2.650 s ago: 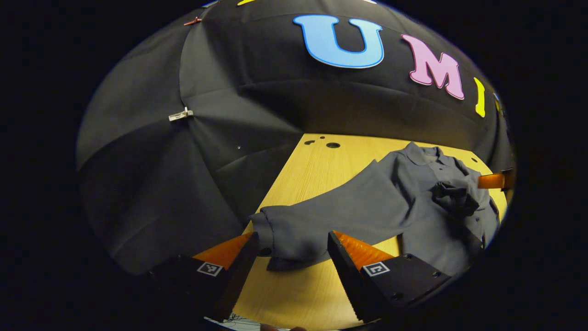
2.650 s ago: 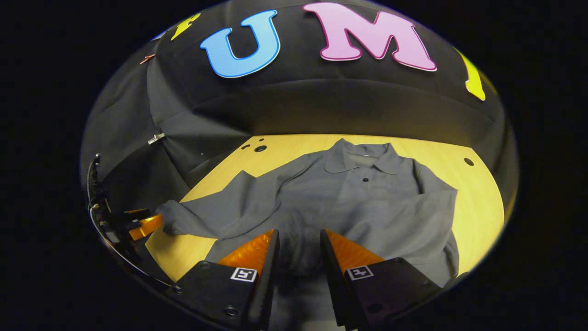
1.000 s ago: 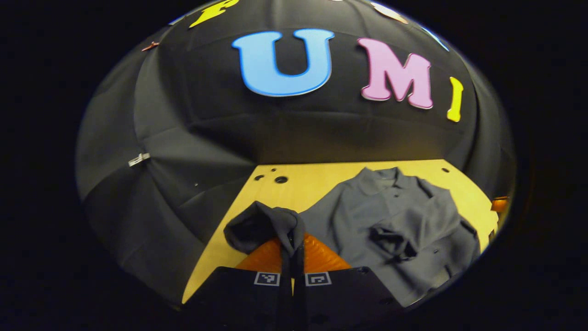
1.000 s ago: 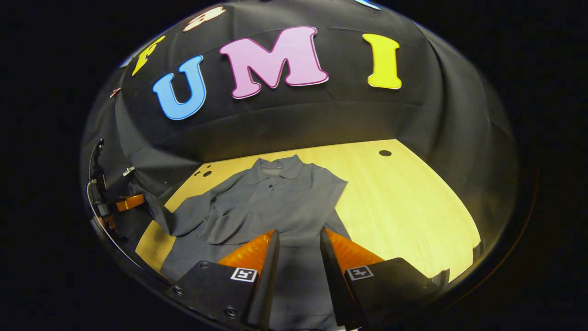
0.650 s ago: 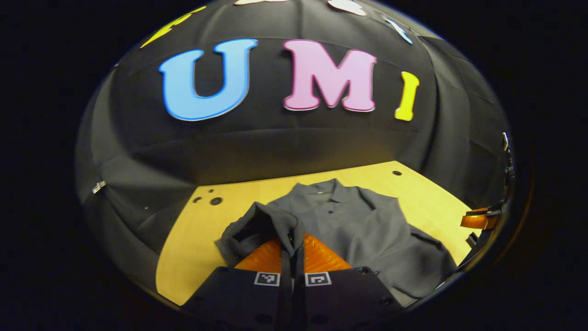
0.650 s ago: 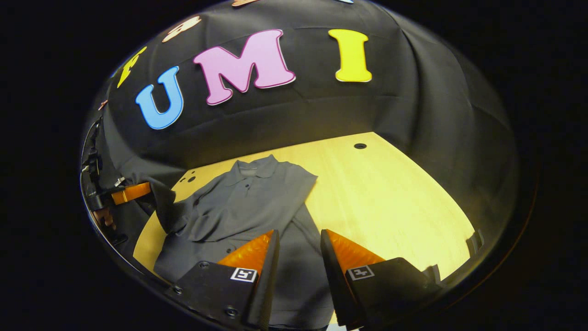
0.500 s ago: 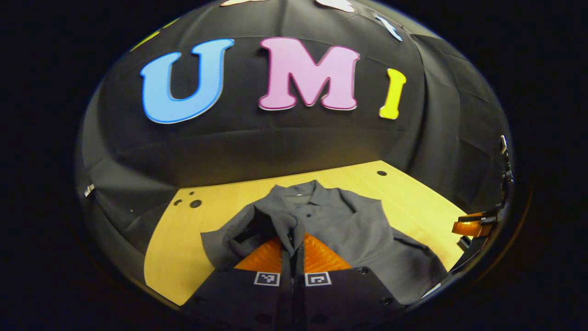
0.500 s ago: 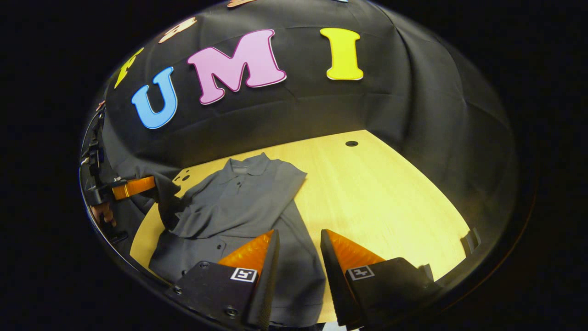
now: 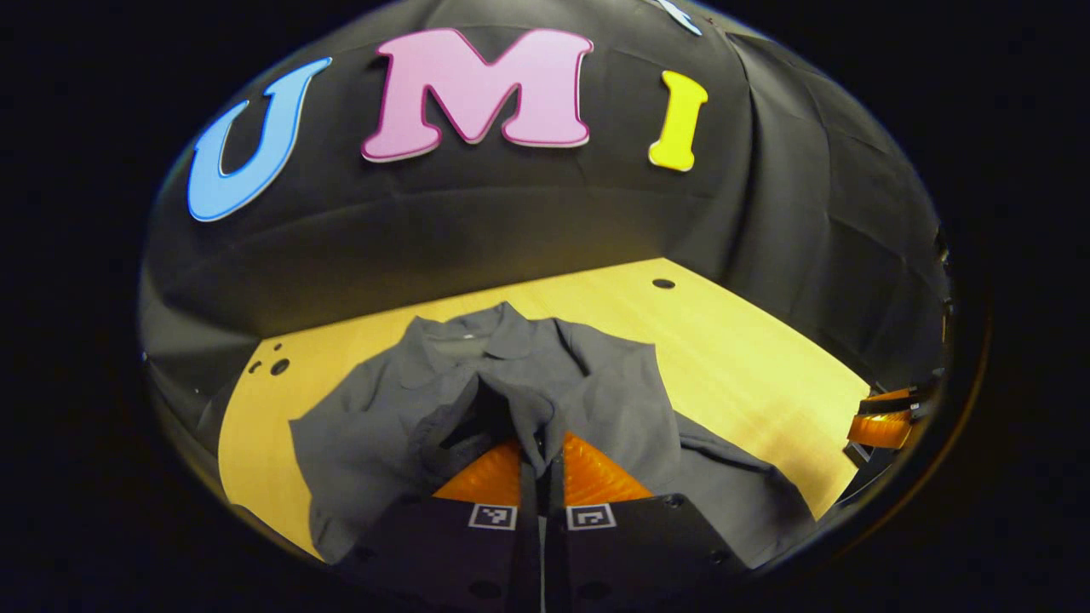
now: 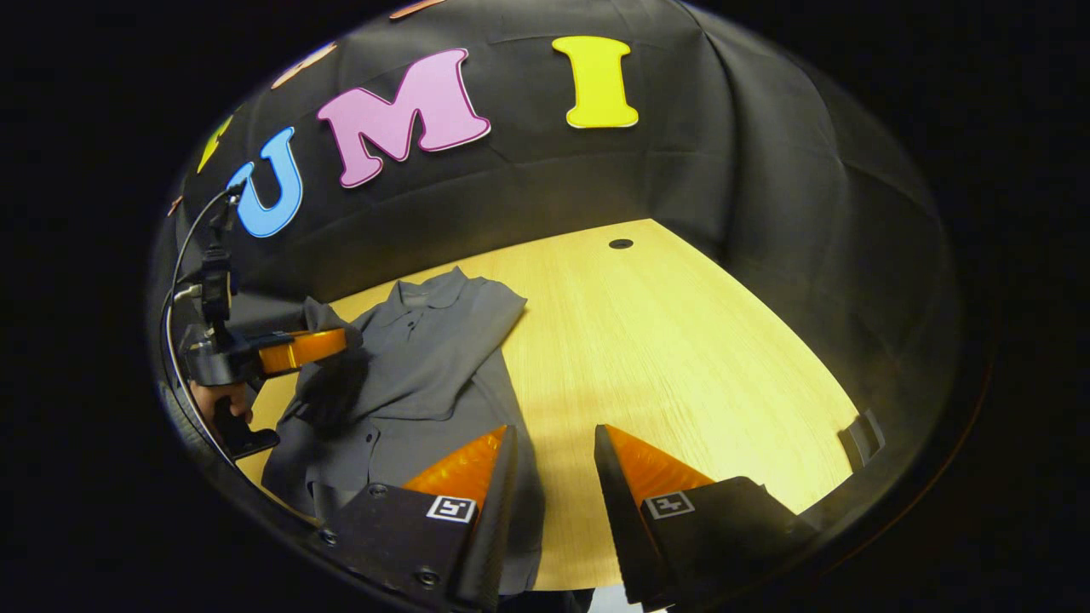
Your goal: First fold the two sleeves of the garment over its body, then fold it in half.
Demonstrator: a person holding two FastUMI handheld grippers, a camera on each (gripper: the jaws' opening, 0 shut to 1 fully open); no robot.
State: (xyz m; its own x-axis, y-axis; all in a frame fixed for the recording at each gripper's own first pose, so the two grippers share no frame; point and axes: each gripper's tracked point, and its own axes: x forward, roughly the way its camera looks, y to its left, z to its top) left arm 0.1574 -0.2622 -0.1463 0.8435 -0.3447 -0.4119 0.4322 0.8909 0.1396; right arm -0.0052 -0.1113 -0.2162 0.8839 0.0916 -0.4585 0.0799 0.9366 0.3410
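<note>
Now the left gripper [image 9: 542, 451], jaws pinching the grey shirt's [image 10: 426, 366] sleeve cuff [image 9: 511, 413], is hanging over the chest; the right gripper [image 10: 553, 460], jaws apart and empty, is idling beside the hem.

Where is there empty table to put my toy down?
The bare wood between the grey shirt and the booth's black cloth wall, around the small round hole, is free. It is crowded over the shirt, where the left gripper holds a sleeve.
</note>
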